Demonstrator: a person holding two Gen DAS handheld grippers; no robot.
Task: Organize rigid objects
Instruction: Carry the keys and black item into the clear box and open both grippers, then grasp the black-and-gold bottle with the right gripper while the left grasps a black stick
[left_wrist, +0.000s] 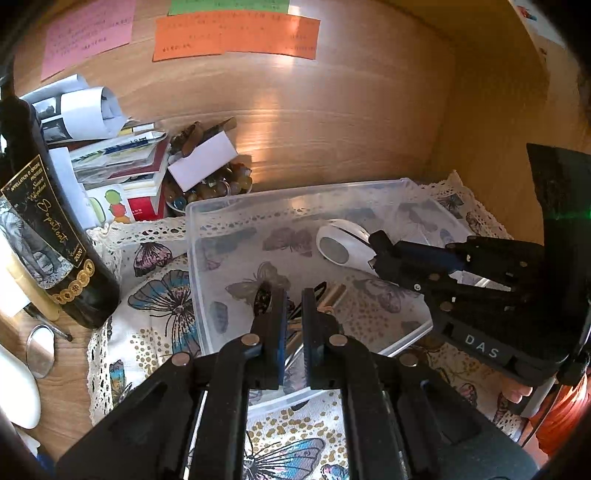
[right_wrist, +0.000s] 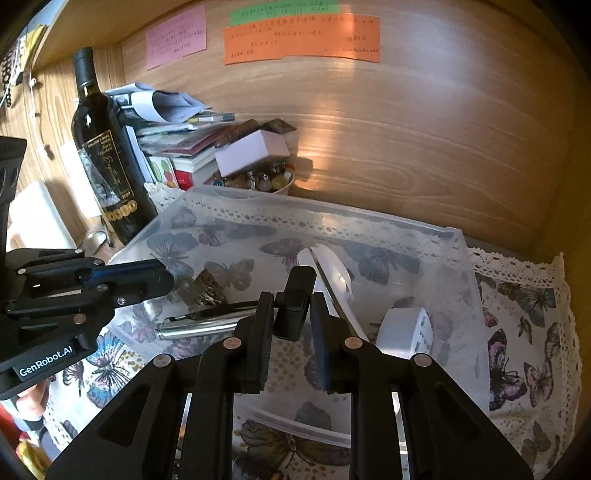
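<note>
A clear plastic bin (left_wrist: 207, 280) (right_wrist: 476, 295) stands on a butterfly cloth. In it lie a white oval mouse-like device (left_wrist: 338, 242) (right_wrist: 332, 273), a silver pen-like cylinder (right_wrist: 199, 328), a dark patterned clip (left_wrist: 263, 297) (right_wrist: 207, 286) and a white block (right_wrist: 406, 328). My left gripper (left_wrist: 293, 306) hangs over the bin's front part, jaws narrowly apart, nothing between them. My right gripper (right_wrist: 291, 317) is over the bin with a small black box-shaped object (right_wrist: 293, 314) between its jaws; it shows in the left wrist view (left_wrist: 380, 251) next to the white device.
A dark wine bottle (left_wrist: 48, 229) (right_wrist: 107, 155) stands left of the bin. Behind it lie stacked books and papers (left_wrist: 122, 166), a white card (left_wrist: 203, 158) and a bowl of beads (right_wrist: 258, 181). A wooden back wall carries coloured notes (right_wrist: 301, 38).
</note>
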